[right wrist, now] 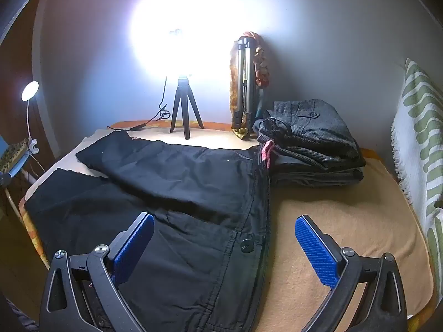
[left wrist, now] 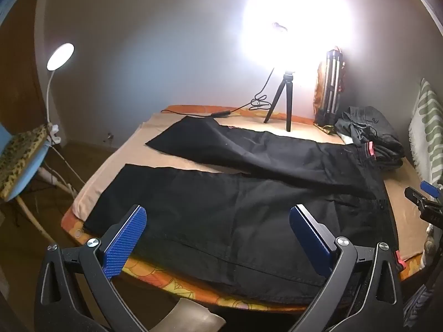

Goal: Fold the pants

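Black pants [left wrist: 249, 193] lie spread flat on a tan blanket [left wrist: 116, 166], legs apart and pointing left, waistband to the right. My left gripper [left wrist: 218, 221] is open and empty, hovering over the near leg at the table's front edge. My right gripper [right wrist: 224, 238] is open and empty above the waistband [right wrist: 257, 221], near its black button [right wrist: 247, 246]. The right gripper's tip also shows at the right edge of the left wrist view [left wrist: 423, 199].
A stack of folded dark clothes [right wrist: 313, 144] sits at the back right. A bright lamp on a small tripod [right wrist: 184, 110], a folded tripod [right wrist: 243, 94] and a cable stand at the back. A green-white cloth [right wrist: 418, 138] hangs on the right. A chair with a clip lamp [left wrist: 25, 155] stands left.
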Demonstrator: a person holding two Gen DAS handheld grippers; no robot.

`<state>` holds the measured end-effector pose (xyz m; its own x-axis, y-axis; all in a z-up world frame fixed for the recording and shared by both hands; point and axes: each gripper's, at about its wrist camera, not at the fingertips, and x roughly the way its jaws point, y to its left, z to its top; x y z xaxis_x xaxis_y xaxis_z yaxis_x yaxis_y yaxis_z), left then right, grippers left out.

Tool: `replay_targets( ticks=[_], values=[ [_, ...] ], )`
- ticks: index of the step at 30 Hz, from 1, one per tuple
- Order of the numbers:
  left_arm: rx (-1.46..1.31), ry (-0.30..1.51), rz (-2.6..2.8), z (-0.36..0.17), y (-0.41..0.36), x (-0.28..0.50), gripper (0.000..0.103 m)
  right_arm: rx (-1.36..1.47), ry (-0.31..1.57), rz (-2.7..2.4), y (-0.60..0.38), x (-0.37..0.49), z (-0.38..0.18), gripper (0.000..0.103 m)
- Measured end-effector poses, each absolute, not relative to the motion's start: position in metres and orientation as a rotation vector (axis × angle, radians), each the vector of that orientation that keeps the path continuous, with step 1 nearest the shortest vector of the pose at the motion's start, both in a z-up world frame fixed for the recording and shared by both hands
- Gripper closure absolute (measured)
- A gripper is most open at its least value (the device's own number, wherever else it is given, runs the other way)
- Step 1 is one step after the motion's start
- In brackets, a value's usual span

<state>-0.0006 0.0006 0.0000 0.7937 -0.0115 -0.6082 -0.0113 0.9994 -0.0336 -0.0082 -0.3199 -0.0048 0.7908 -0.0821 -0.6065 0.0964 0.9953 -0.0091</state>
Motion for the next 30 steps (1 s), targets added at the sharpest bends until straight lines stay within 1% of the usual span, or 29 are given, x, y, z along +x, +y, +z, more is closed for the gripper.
replay_targets(
  ticks=[8,9,13,30],
  values=[
    [-0.003,0.668,0.024,0.002,-0.005,-0.001,0.000,0.033,0.641,-0.095,-0.322,-0.008,-0.005,0.000],
    [0.008,0.668,0.019,-0.005,-0.012,0.003,0.000,0.034,0.642,-0.094,-0.322,-0.008,-0.005,0.000],
    [0.008,0.668,0.017,-0.006,-0.017,0.004,0.000,0.038,0.647,-0.091,-0.322,-0.009,-0.004,0.000],
    [-0.007,0.670,0.003,-0.005,-0.010,0.005,0.000,0.055,0.658,-0.092,-0.323,-0.006,-0.008,0.000]
  ],
)
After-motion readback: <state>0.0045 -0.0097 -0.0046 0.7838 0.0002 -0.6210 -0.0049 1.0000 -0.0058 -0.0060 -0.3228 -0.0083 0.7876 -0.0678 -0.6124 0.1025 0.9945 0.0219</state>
